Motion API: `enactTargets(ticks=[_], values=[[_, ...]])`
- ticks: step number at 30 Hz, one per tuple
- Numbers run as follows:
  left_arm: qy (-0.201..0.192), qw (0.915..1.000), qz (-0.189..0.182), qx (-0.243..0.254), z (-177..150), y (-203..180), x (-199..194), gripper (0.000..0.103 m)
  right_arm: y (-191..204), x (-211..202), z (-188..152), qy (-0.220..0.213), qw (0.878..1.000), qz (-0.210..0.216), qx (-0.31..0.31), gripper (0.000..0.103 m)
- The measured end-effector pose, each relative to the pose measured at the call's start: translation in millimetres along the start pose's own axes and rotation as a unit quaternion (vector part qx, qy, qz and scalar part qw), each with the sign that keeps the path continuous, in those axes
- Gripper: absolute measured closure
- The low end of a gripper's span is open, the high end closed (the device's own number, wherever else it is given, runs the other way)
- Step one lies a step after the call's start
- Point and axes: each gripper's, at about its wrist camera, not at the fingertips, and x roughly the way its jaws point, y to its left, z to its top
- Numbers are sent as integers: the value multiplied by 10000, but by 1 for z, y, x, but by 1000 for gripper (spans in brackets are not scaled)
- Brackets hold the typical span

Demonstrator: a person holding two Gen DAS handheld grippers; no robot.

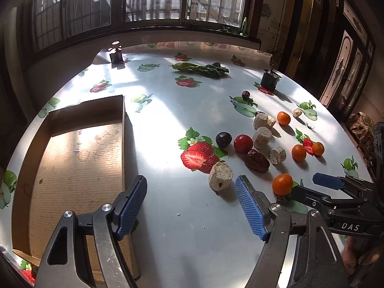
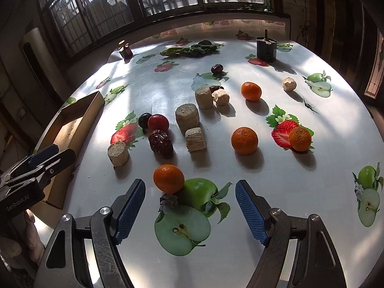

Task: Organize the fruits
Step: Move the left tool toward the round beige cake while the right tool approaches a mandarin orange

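Both grippers hang above the round tabletop (image 2: 276, 192), which wears a glossy cloth printed with strawberries and apples. The left gripper (image 1: 192, 206) has its blue-padded jaws spread wide with nothing between them; it sits just right of the shallow cardboard box (image 1: 79, 158), whose floor is bare. The right gripper (image 2: 190, 208) is likewise spread wide and holds nothing.

Nearest the right gripper, at its 12 o'clock and slightly left, a small orange (image 2: 168, 178) rests on the cloth at the edge of a printed green apple, free of both pads. Three more oranges lie beyond: one (image 2: 244, 141) toward 1 o'clock, one (image 2: 300, 138) on a printed strawberry toward 2 o'clock, and one (image 2: 251, 91) farther off.

From the near orange, toward 11 o'clock, sit a wrinkled brown date (image 2: 160, 141), a red cherry tomato (image 2: 158, 123) and a dark plum (image 2: 144, 120), the last two touching. Pale cylindrical blocks (image 2: 187, 117) stand scattered among the fruit. A second dark fruit (image 2: 217, 68) lies alone farther back.

At the far edge lie a bunch of leafy greens (image 2: 192, 49), a small jar (image 2: 125, 50) at 11 o'clock, and a dark cylindrical container (image 2: 266, 48) at 1 o'clock.
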Motion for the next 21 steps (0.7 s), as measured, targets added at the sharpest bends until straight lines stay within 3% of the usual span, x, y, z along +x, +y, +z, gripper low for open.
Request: enactTargets(ticks=[10, 15, 18, 21], values=[[172, 9998, 66, 66, -1, -5, 14, 27, -3, -1, 0, -7, 10000, -31, -22, 22], [376, 9992, -53, 90, 5, -9, 33, 27, 3, 8, 2, 103, 9999, 39, -110, 22], [476, 9987, -110, 148, 8, -14, 44, 28, 13, 12, 2, 136, 9995, 51, -275, 27], [615, 9976, -259, 189, 9, -20, 53, 33, 20, 16, 2, 161, 9991, -5, -392, 29]])
